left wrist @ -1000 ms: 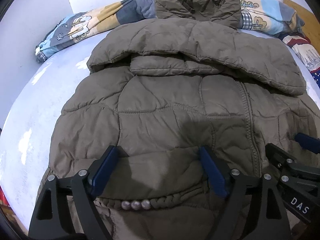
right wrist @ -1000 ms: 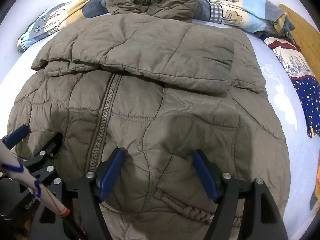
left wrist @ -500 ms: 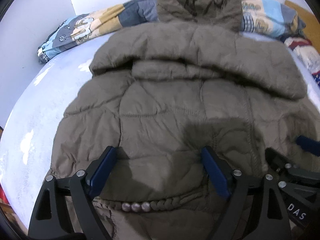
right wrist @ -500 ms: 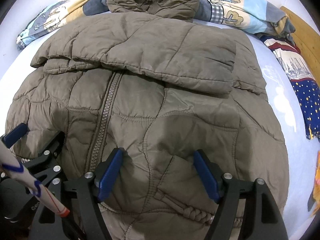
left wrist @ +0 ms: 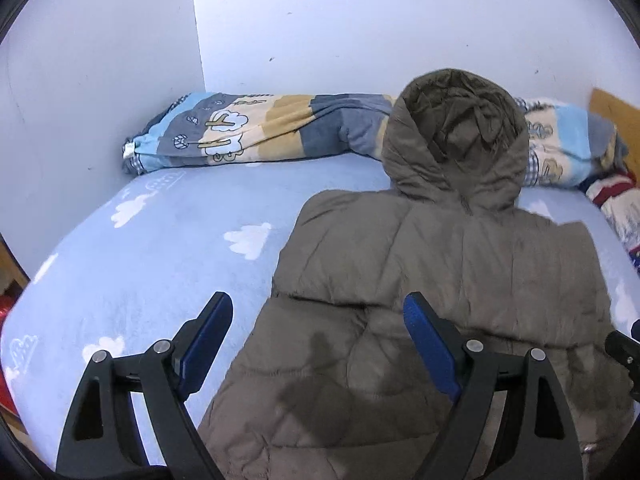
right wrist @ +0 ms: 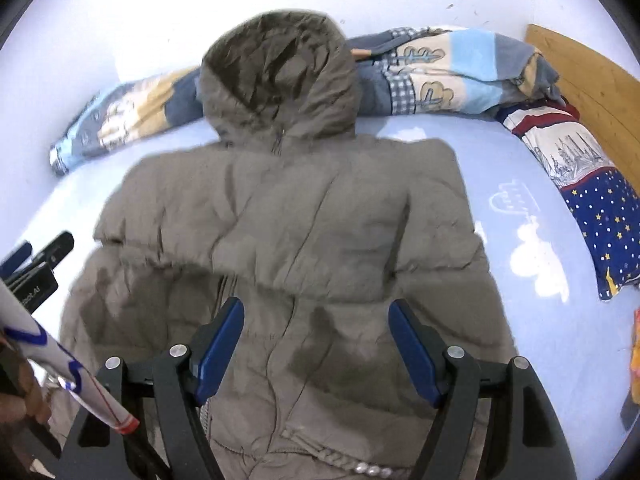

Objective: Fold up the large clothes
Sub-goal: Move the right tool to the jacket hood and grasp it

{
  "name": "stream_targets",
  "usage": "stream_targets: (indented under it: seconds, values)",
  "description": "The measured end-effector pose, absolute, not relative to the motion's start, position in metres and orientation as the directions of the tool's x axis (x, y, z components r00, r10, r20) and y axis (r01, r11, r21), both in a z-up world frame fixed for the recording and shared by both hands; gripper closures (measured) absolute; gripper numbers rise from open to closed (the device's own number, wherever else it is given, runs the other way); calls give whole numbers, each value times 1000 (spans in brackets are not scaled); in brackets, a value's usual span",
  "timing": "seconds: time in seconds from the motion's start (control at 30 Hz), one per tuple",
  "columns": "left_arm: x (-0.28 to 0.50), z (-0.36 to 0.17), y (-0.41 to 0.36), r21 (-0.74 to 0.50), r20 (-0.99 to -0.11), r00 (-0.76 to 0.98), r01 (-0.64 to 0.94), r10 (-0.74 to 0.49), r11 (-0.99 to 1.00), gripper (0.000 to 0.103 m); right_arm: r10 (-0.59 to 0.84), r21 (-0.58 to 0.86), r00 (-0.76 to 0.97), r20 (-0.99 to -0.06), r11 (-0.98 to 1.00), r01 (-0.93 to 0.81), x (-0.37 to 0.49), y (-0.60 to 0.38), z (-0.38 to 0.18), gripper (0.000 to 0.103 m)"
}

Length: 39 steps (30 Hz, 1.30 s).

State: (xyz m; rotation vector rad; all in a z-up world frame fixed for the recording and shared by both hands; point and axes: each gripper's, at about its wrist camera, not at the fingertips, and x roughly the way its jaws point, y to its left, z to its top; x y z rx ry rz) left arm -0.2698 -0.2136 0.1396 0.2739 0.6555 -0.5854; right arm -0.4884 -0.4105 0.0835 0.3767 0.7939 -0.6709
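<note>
An olive-brown quilted hooded jacket (left wrist: pixel 460 272) (right wrist: pixel 296 216) lies flat on the light blue bed sheet (left wrist: pixel 160 248), sleeves folded across its front, hood toward the wall. My left gripper (left wrist: pixel 318 340) hangs above the jacket's left edge, open, with nothing between its blue pads (left wrist: pixel 428 344). My right gripper (right wrist: pixel 316 340) is raised over the jacket's lower front, also open and empty, the zip running below it. The left gripper's black body (right wrist: pixel 36 268) shows at the left edge of the right wrist view. A braided trim with pearls (right wrist: pixel 360 466) lies at the hem.
A rolled patterned blanket (left wrist: pixel 260 128) (right wrist: pixel 452 68) runs along the white wall behind the hood. A starry navy pillow (right wrist: pixel 600 216) lies at the right, beside a wooden headboard (right wrist: pixel 592 80). The cloud-print sheet (right wrist: pixel 532 260) shows on both sides of the jacket. A sleeve (right wrist: pixel 60 364) crosses the lower left.
Both grippers have lifted up and away from the jacket's hem, tilting toward the wall, so the whole jacket and hood come into view. The left one shifted toward the jacket's left edge.
</note>
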Motion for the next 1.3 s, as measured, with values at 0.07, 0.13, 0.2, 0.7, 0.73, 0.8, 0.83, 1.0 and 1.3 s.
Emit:
stream_targets:
  seconds: [0.07,0.13,0.2,0.7,0.73,0.8,0.83,1.0,1.3]
  values:
    - [-264,143,-214,49,-642,634,594,-430,803,16,-391,74,516,-762,740,669,-489,-413,91,24]
    - [-259,146,-214,32,-644,623,601,-443,799,16,-364,115,535,-762,737,666,-488,-420,104,24]
    - [-256,148,-213,5,-653,600,613,-462,790,16,-357,109,535,-766,747,655,-478,-428,119,24]
    - [-269,133,-230,-67,-702,452,728,-551,683,16,-433,70,508,-744,706,705,-343,-563,225,24]
    - [-270,132,-230,-61,-704,454,728,-547,683,16,-444,56,496,-746,701,711,-335,-574,223,24]
    - [-268,127,-230,-53,-713,449,730,-538,681,16,-459,45,488,-743,693,719,-317,-598,217,34]
    - [-266,126,-229,-55,-716,448,728,-535,683,16,-463,45,483,-743,686,726,-307,-610,213,39]
    - [-259,121,-225,-81,-729,434,714,-530,696,16,-451,98,491,-746,654,750,-274,-657,192,39]
    - [-253,115,-226,-82,-745,427,703,-512,706,16,-467,82,455,-758,624,777,-236,-690,146,93]
